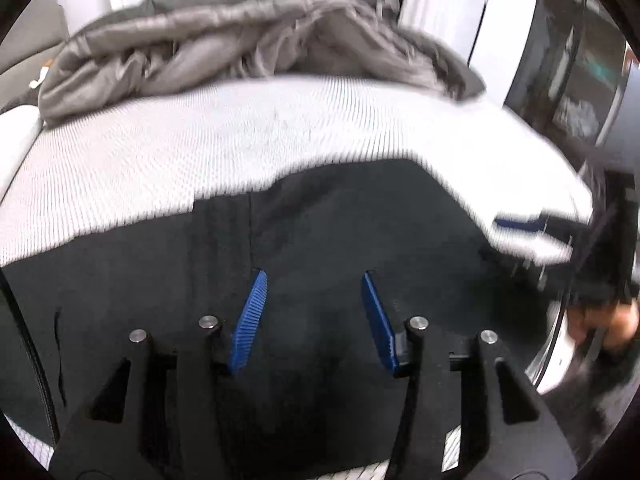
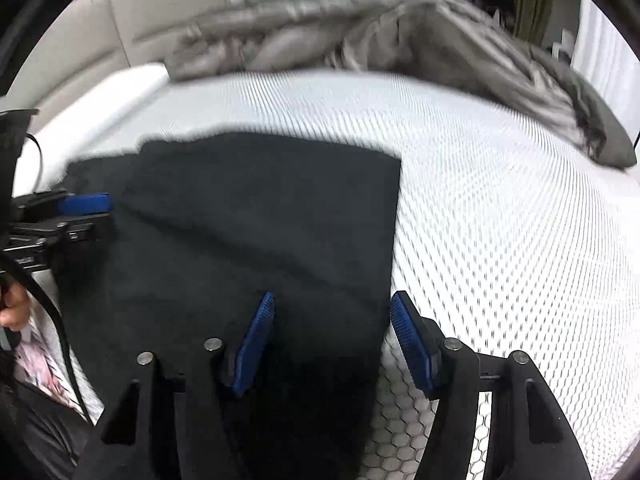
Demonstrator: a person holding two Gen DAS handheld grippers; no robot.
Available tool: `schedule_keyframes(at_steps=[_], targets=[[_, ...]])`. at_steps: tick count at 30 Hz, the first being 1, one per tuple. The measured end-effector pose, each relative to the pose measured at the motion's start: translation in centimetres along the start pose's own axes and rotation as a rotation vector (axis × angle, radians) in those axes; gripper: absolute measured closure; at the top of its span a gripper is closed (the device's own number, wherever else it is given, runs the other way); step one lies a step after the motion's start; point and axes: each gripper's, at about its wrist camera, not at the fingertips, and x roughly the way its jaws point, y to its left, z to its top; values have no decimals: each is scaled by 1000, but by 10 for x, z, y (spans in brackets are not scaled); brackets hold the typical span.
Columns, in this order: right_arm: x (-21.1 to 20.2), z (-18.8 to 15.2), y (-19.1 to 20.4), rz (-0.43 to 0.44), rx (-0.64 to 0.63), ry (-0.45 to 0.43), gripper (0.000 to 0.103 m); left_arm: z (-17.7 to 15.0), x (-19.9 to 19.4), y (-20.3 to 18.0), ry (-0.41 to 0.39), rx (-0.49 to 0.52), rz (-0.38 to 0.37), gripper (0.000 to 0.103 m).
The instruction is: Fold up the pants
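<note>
Black pants (image 1: 320, 220) lie folded flat on a white textured mattress (image 1: 200, 140). In the right wrist view the pants (image 2: 248, 216) form a dark rectangle with a straight right edge. My left gripper (image 1: 313, 276) hovers over the middle of the cloth, its blue pads (image 1: 252, 316) apart and nothing pinched between them. My right gripper (image 2: 332, 296) is open too, straddling the pants' right edge: one pad over the cloth, the other pad (image 2: 408, 340) over bare mattress. Each gripper appears in the other's view, the left gripper (image 2: 86, 204) at the pants' left side and the right gripper (image 1: 516, 222) at the far right.
A rumpled grey duvet (image 1: 224, 40) is heaped across the far side of the mattress (image 2: 500, 200). A white pillow (image 2: 132, 80) and a beige headboard (image 2: 100, 28) are at the back left. A person's hand (image 2: 14, 312) holds the left gripper's handle.
</note>
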Motion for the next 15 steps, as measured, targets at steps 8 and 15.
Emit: schedule_keyframes(at_steps=[8, 15], targets=[[68, 36, 52, 40, -104, 136, 40, 9, 68, 17, 146, -30, 42, 54], [54, 17, 0, 1, -45, 196, 40, 0, 54, 31, 139, 3, 13, 54]])
